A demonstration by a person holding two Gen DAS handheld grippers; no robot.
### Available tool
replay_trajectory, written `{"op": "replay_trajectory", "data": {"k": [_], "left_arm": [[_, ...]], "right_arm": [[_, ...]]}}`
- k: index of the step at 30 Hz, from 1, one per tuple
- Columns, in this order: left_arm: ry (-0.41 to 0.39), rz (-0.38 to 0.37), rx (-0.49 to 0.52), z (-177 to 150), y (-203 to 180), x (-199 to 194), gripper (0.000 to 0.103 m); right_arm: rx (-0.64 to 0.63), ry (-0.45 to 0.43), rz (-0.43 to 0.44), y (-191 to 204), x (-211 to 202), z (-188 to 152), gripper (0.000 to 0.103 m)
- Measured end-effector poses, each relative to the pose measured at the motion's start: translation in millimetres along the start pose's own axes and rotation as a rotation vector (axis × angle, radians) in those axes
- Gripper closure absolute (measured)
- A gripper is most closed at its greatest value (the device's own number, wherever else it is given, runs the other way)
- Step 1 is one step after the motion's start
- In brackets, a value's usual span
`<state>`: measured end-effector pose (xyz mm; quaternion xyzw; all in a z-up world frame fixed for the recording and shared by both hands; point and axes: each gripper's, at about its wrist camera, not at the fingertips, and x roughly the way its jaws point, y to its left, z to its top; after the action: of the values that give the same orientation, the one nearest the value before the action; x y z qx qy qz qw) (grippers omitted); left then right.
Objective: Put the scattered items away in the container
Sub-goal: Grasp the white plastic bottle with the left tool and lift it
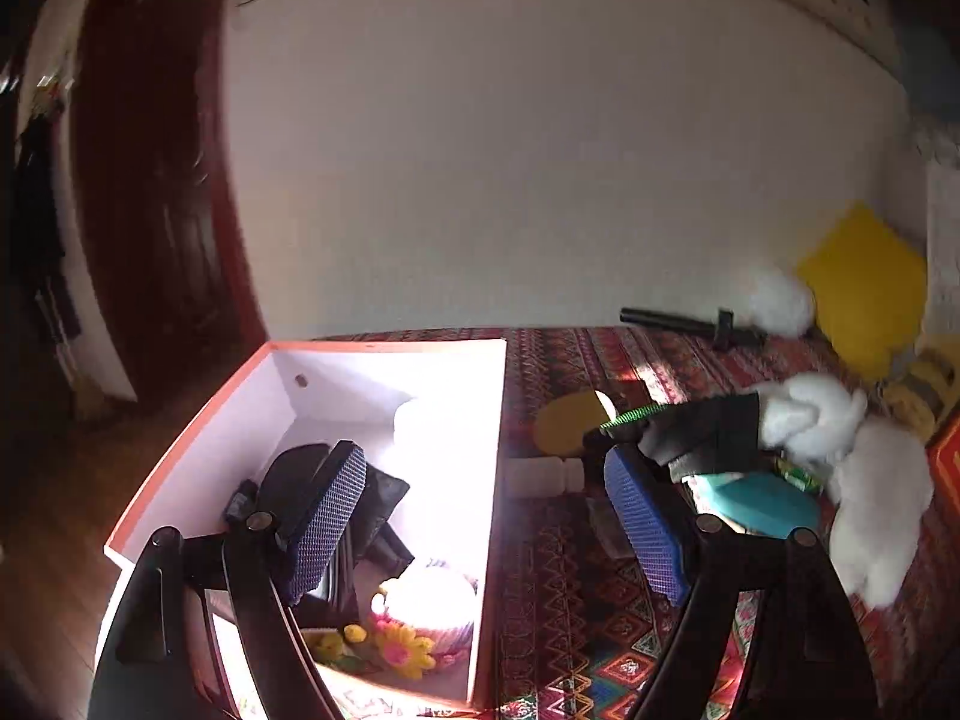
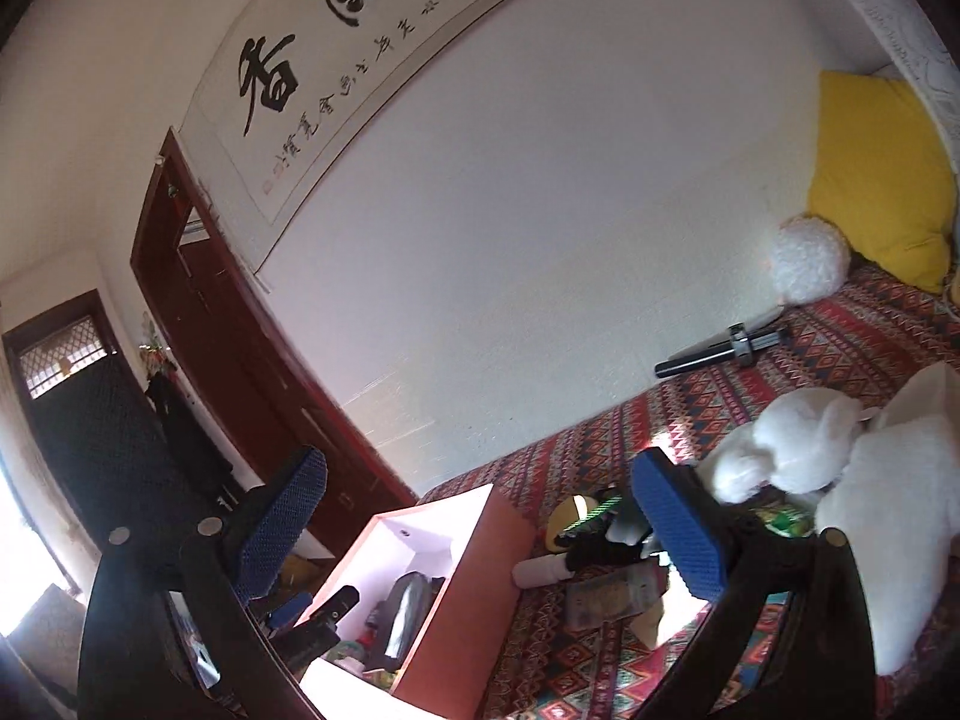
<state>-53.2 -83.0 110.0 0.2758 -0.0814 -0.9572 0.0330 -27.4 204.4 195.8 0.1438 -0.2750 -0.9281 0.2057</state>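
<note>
The patterned red blanket point(image 1: 576, 588) covers the surface, and on its left part stands the box point(image 1: 336, 354), orange outside and white inside, open at the top. On the far right lies a big white plush toy point(image 1: 876, 498), with a yellow pillow point(image 2: 882, 180) and a round white fluffy ball point(image 2: 807, 258) behind it against the wall. A black tube-shaped tool point(image 2: 714, 354) lies near the wall, well apart from the box. Inside the box there are a black pouch point(image 1: 384, 492), a pale cup with a flower pattern point(image 1: 432, 612) and yellow and pink flowers point(image 1: 396, 648) at the near wall. Between the box and the plush toy the scattered items lie close together: a teal flat object point(image 1: 762, 504), a black piece of cloth point(image 1: 708, 432), a yellow oval thing point(image 1: 570, 420), a green striped stick point(image 1: 636, 417) and a small white bottle point(image 1: 543, 477) just beside the box wall. The left gripper point(image 1: 486, 516) hovers over the right edge of the box, its jaws spread wide and holding nothing; one blue pad is above the inside of the box, the other above the blanket. The right gripper point(image 2: 486, 534) is also wide apart and empty, with the box visible between its fingers.
</note>
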Motion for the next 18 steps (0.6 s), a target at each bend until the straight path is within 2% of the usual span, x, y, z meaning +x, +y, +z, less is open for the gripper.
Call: {"op": "replay_trajectory", "data": {"k": [3,4,6,8,9,10,12,14,16,18], "left_arm": [[0.074,0.025,0.495,4.3,-68.3,44.6,0.022],[0.116,0.025,0.625,5.2,-82.3,63.5,0.022],[0.225,-0.019,0.796,8.1,-97.3,103.9,0.023],[0.338,-0.072,0.904,9.4,-106.1,142.0,0.024],[0.396,-0.076,0.953,7.6,-109.9,161.8,0.031],[0.456,-0.080,0.997,3.6,-114.0,181.1,0.043],[0.568,-0.076,1.065,-4.1,-118.2,217.8,0.057],[0.670,-0.054,1.111,-14.1,-120.0,248.0,0.060],[0.775,-0.097,1.128,-24.5,-123.4,268.4,0.060],[0.806,-0.092,1.168,-35.2,-128.0,281.7,0.057]], "right_arm": [[0.006,0.000,-0.065,-33.9,-1.6,10.4,0.001],[0.026,-0.010,-0.075,-46.8,-4.6,16.4,0.001],[0.076,-0.037,-0.089,-72.9,-12.2,26.6,0.001],[0.122,-0.059,-0.095,-97.5,-15.8,34.3,0.001],[0.147,-0.067,-0.103,-109.7,-16.2,37.2,0.001],[0.173,-0.072,-0.111,-122.4,-16.4,39.5,0.001],[0.243,-0.086,-0.125,-147.6,-17.9,43.3,0.001],[0.310,-0.100,-0.122,-169.2,-20.2,46.5,0.001],[0.356,-0.116,-0.120,-184.6,-22.9,49.8,0.001],[0.376,-0.130,-0.122,-192.4,-24.3,53.2,0.001]]}}
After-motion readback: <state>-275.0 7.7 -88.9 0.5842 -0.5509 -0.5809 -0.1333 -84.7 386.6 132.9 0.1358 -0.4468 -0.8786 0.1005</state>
